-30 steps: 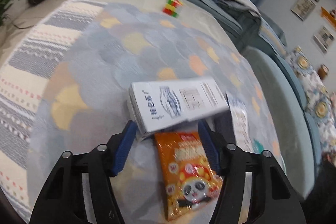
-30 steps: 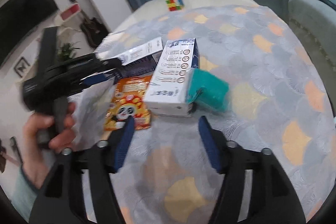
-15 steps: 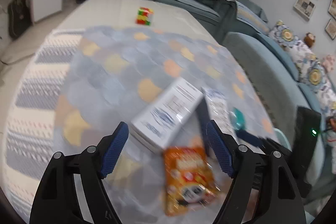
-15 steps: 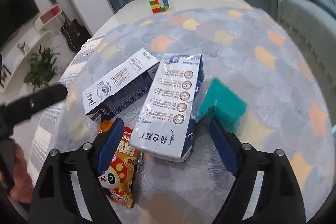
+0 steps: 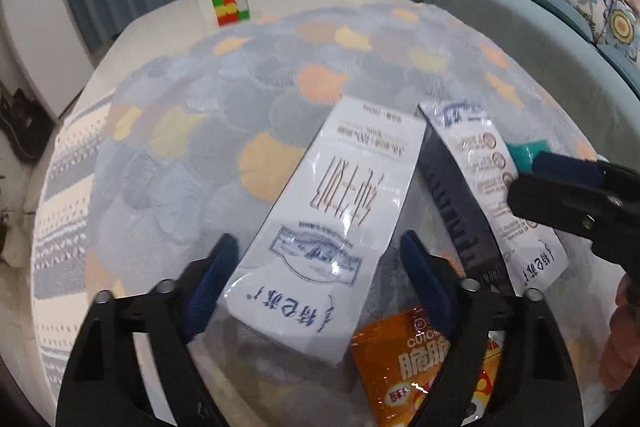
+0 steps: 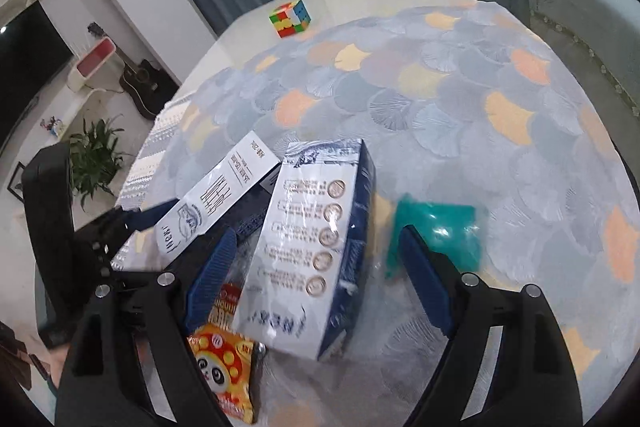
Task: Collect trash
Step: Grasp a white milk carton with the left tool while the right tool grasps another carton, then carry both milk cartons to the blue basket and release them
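Both grippers hung spread wide over the table (image 6: 460, 99): the left gripper (image 5: 320, 275) straddled one carton (image 5: 340, 211), the right gripper (image 6: 316, 275) the other carton (image 6: 316, 251), a snack bag (image 6: 224, 359) beside them.

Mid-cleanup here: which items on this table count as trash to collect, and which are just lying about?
Trash to collect:
- milk carton between the left claw fingers
- second milk carton
- orange snack packet
- teal wrapper

Just lying about:
- puzzle cube
- patterned tablecloth
- guitar and plant off the table
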